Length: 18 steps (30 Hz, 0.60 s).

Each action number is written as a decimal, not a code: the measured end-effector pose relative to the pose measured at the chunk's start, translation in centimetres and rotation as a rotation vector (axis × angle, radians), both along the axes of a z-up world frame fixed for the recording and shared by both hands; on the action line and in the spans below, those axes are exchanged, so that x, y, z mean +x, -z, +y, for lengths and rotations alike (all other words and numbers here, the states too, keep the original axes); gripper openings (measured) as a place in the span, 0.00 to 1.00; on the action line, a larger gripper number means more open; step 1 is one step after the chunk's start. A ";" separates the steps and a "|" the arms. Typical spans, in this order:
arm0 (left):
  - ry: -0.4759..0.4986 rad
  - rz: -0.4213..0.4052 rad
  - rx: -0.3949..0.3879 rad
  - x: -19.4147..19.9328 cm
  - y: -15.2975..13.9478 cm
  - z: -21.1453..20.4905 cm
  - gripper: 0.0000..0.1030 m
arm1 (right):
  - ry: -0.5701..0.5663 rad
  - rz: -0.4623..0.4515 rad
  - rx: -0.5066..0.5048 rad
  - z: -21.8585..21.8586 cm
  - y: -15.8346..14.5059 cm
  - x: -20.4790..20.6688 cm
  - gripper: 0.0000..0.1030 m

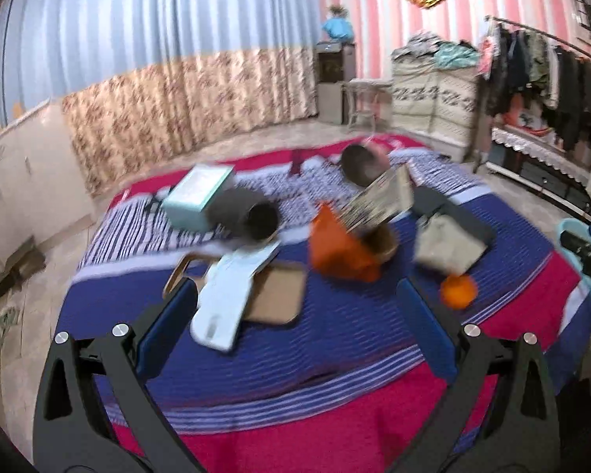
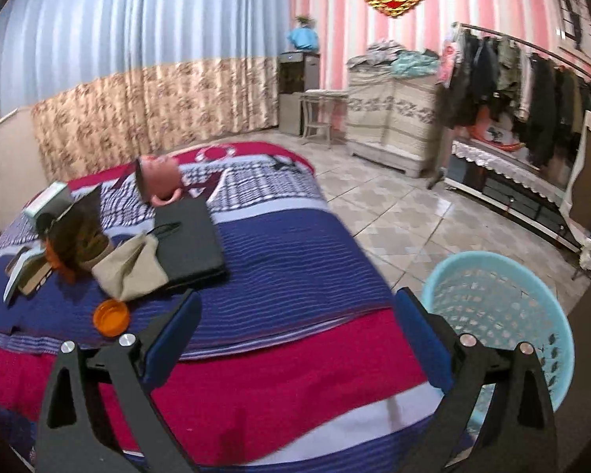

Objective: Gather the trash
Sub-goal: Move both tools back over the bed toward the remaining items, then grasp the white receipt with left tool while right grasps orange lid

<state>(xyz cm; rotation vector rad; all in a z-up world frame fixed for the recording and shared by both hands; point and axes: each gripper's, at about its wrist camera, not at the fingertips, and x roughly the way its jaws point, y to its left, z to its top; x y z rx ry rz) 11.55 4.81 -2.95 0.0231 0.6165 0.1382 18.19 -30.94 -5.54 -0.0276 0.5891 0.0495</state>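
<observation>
Loose items lie on a bed with a blue, white and red striped cover (image 1: 335,347). I see an orange lid (image 1: 458,291), an orange wrapper (image 1: 335,248), a printed paper packet (image 1: 382,199), a pale blue flat packet (image 1: 228,299) on brown cardboard (image 1: 275,299), and a teal box (image 1: 199,193). My left gripper (image 1: 295,299) is open and empty above the bed's near part. My right gripper (image 2: 295,307) is open and empty over the bed's right edge. The orange lid (image 2: 111,317) lies left of it. A light blue mesh basket (image 2: 500,315) stands on the floor to its right.
A khaki cloth pouch (image 2: 132,272) and a black flat case (image 2: 189,236) lie on the bed, with a pink doll head (image 2: 157,181) farther back. Tiled floor (image 2: 398,213) runs right of the bed. A clothes rack (image 2: 524,90) and covered cabinet (image 2: 390,118) stand at the back.
</observation>
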 end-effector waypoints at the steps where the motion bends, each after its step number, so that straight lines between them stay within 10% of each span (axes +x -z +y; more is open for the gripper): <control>1: -0.009 0.016 -0.019 0.1 0.8 0.9 0.95 | -0.010 0.004 -0.007 0.6 0.2 0.0 0.93; 18: -0.159 0.118 -0.077 1.4 5.5 6.7 0.95 | -0.286 0.143 -0.009 10.6 4.2 1.5 0.93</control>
